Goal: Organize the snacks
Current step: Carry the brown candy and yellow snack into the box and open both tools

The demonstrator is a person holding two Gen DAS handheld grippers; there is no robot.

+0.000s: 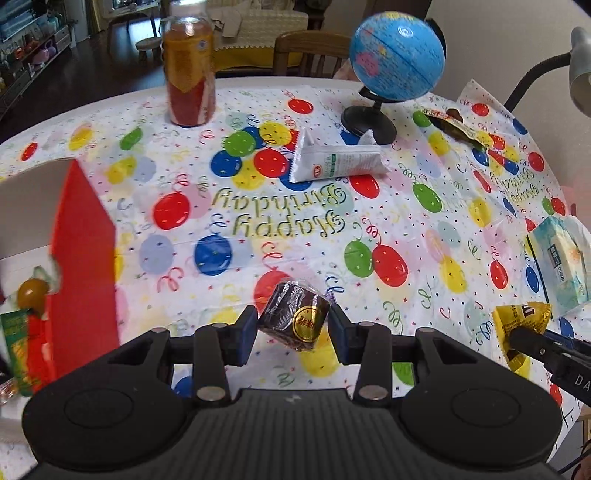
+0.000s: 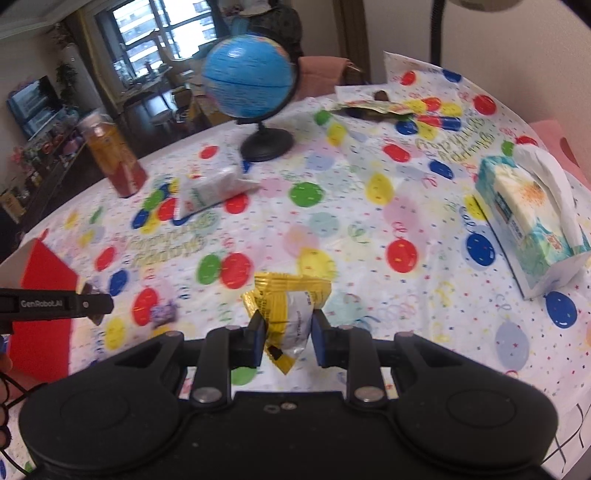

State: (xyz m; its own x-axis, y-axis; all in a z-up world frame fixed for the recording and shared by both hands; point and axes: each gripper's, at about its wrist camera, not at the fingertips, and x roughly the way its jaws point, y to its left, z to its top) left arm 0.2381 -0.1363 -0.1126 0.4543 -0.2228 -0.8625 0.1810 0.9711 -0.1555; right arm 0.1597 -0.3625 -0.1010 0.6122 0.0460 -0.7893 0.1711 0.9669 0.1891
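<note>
1. A dark floor [image 1: 92, 70] lies beyond the table.
2. A wooden chair [image 1: 310, 51] stands at the far edge.
3. A window [image 2: 162, 33] lets in daylight (buildings show outside).
4. Shelves [image 1: 26, 48] line the left wall.
5. A pale wall [image 2: 517, 44] rises on the right.

Black gripper bodies, blue fingers [image 1: 246, 339], silver screws.

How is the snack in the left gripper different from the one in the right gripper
The dark wrapped cake is chunky and dark brown with a round gold sticker; the yellow packet is a flat, crinkled pouch, yellow and white. Both are held off the tablecloth, pinched in the left gripper and right gripper.
</note>
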